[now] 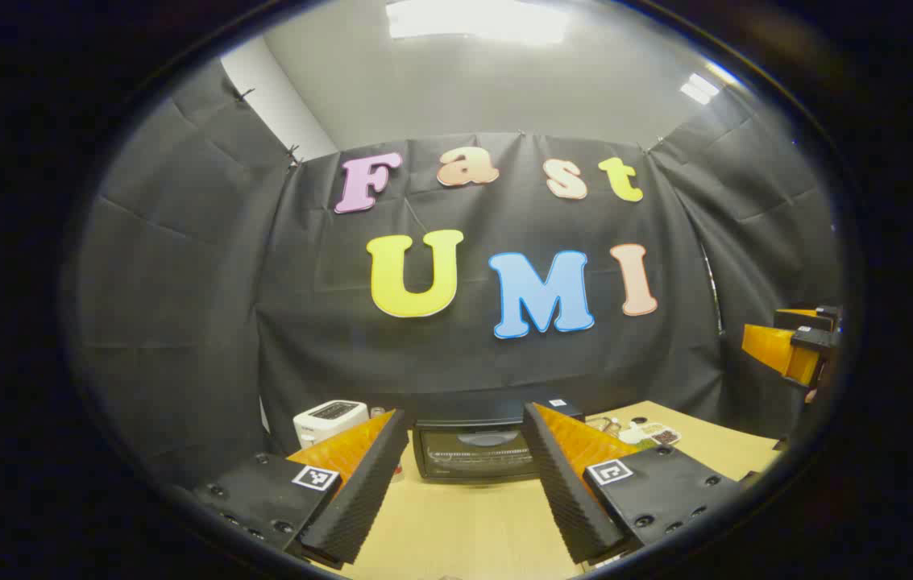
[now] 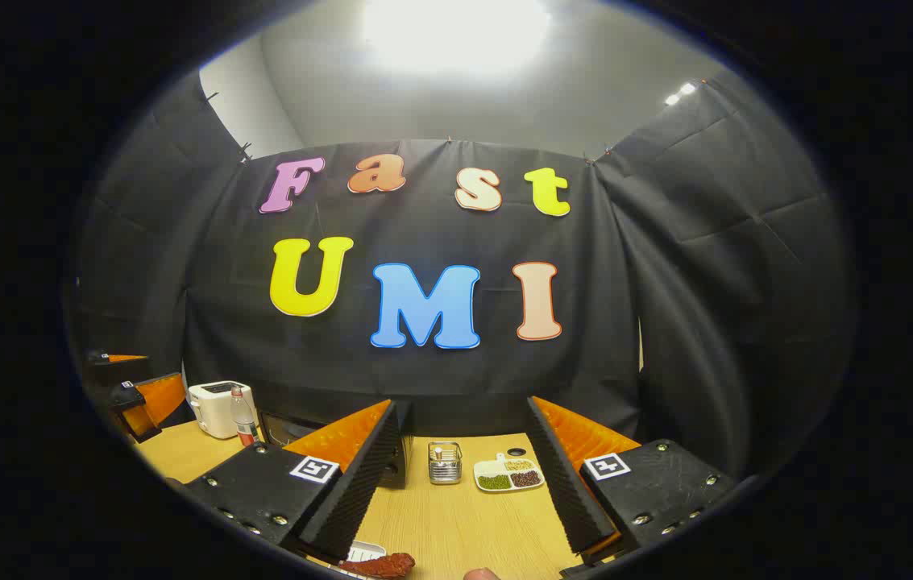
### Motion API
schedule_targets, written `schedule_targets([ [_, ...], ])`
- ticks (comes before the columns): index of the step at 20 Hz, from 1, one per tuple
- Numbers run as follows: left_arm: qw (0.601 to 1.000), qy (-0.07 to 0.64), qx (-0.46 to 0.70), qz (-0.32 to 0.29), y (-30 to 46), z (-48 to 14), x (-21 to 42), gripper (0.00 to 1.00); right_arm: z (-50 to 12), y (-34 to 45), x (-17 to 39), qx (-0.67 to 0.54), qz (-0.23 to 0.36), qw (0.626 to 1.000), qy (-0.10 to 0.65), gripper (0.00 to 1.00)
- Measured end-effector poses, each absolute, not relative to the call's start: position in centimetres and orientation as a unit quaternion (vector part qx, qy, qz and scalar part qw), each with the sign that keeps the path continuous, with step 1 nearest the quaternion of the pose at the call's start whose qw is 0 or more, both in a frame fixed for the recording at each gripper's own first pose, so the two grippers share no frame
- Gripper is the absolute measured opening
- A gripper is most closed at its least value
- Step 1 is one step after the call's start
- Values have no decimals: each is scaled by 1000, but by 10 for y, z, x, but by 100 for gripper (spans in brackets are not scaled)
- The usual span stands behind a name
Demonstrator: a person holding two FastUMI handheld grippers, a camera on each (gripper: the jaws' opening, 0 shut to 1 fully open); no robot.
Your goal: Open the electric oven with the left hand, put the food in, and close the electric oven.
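Note:
The black electric oven [image 1: 476, 451] stands at the back of the wooden table with its glass door closed, straight ahead between my left gripper's fingers. My left gripper [image 1: 464, 483] hangs open above the table, well short of the oven. In the right gripper view, my right gripper [image 2: 456, 491] is open too, with nothing between its fingers. A reddish piece of food [image 2: 379, 565] lies on a white plate [image 2: 363, 552] at the bottom edge, just below the right gripper's left finger. The oven's corner [image 2: 283, 427] peeks out behind that finger.
A white toaster [image 1: 329, 419] sits left of the oven, with a red-capped bottle [image 2: 242, 419] beside it. A small metal rack [image 2: 445, 463] and a white divided tray of beans [image 2: 508, 475] stand on the table [image 2: 456, 524] right of the oven. The other gripper [image 1: 794, 346] shows at the far right.

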State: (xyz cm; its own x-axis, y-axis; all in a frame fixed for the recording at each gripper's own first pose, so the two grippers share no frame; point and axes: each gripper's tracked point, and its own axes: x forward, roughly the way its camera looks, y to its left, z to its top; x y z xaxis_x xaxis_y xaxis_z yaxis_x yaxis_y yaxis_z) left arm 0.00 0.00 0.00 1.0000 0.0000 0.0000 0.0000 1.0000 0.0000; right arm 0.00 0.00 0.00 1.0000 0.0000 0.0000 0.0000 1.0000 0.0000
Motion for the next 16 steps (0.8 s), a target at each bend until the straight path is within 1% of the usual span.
schedule_targets([
  [1,1000,1,0,-1,-2,0,-1,91,0,0,0,-1,0,1000,1,95],
  [2,1000,2,0,-2,-2,-1,-3,100,-1,-1,0,1,0,1000,1,95],
  [16,1000,-4,6,-4,-12,7,-5,99,3,-11,-2,2,3,1000,-4,95],
])
